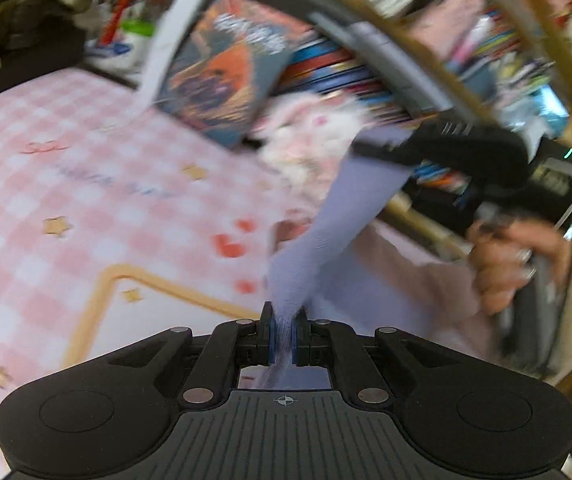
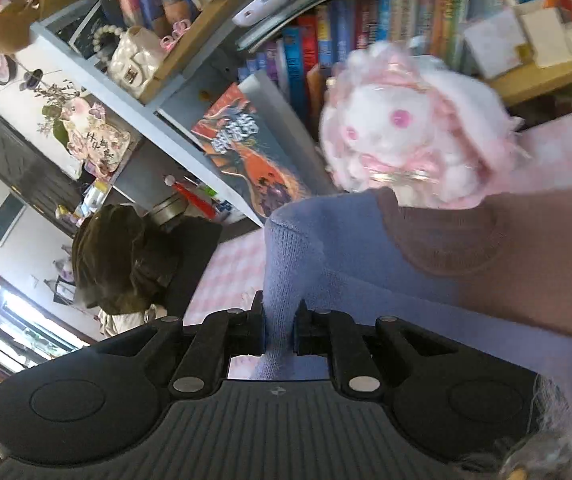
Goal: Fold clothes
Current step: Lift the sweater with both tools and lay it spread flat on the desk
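Left gripper point(image 1: 284, 326) jaws were clamped on a bunched edge of the lavender knit garment point(image 1: 337, 216). Right gripper point(image 2: 278, 320) jaws were likewise closed on the knit's ribbed hem. The garment hung stretched in the air between both grippers, above the pink checked mat point(image 1: 86, 184). Risk: thin bunched grips could slip under tension, or the swinging cloth could knock the plush bunny point(image 2: 401, 132) nearby.

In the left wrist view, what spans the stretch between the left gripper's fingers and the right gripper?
The lavender knit garment alone: it is clamped in the left gripper and runs as a raised band up to the right gripper. The left wrist view shows it.
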A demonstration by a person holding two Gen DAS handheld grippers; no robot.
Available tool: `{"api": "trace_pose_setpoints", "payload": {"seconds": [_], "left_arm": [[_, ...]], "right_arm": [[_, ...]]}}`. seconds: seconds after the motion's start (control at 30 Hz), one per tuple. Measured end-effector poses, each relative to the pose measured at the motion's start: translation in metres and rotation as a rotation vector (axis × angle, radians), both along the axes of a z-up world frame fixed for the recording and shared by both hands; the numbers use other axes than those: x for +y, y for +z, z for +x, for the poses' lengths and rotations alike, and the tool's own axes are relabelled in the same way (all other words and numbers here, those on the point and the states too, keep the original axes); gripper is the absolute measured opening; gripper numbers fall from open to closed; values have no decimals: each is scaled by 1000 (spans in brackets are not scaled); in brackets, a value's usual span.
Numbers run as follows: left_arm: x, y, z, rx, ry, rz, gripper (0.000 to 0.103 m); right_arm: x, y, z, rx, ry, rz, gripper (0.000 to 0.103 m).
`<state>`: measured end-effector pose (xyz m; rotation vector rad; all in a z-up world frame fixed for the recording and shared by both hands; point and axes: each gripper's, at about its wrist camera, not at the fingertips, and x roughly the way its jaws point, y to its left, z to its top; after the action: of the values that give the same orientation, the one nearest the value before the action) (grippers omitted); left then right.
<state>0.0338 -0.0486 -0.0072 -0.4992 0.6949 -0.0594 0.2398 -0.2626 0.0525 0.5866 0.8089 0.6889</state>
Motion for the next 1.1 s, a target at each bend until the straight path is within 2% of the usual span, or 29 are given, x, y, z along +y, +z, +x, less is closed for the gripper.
{"api": "trace_pose_setpoints", "payload": {"seconds": [0.07,0.17,0.2,0.23,0.3,0.33,0.43,0.53,0.67,0.73,0.8,0.87,0.93,1.1], "left_arm": [[10,-6,10,35,21,40,6],[24,-13,25,79,69,81,6],[28,-17,22,80,83,92,6],[33,-19,22,84,95,98,6],[42,-22,25,96,113,105,6],[45,-24,26,104,119,110,6],[51,-30,28,119,126,113,6],[50,-34,28,119,118,120,6],[52,-39,31,126,95,150,5],[55,-39,36,127,100,167,5],[59,-38,40,123,106,187,5],[66,-36,43,118,102,208,5],[75,-36,45,120,92,226,4],[105,-37,46,140,74,248,4]], "right_arm": [[20,0,4,-24,20,-20,11],[41,-3,1,-42,82,-89,31],[35,-6,-8,-54,88,-98,47],[27,-8,-18,-74,91,-112,51],[9,-13,-37,-112,96,-142,52],[-6,-19,-47,-117,81,-191,52],[-51,-39,-74,-106,21,-340,51],[-100,-60,-104,-51,-87,-482,50],[-146,-79,-149,6,-179,-583,49],[-153,-86,-166,48,-203,-609,46],[-155,-94,-181,96,-226,-621,40],[-151,-102,-196,145,-245,-623,29],[-135,-102,-210,123,-226,-626,13],[-89,-99,-230,105,-90,-583,10]]}}
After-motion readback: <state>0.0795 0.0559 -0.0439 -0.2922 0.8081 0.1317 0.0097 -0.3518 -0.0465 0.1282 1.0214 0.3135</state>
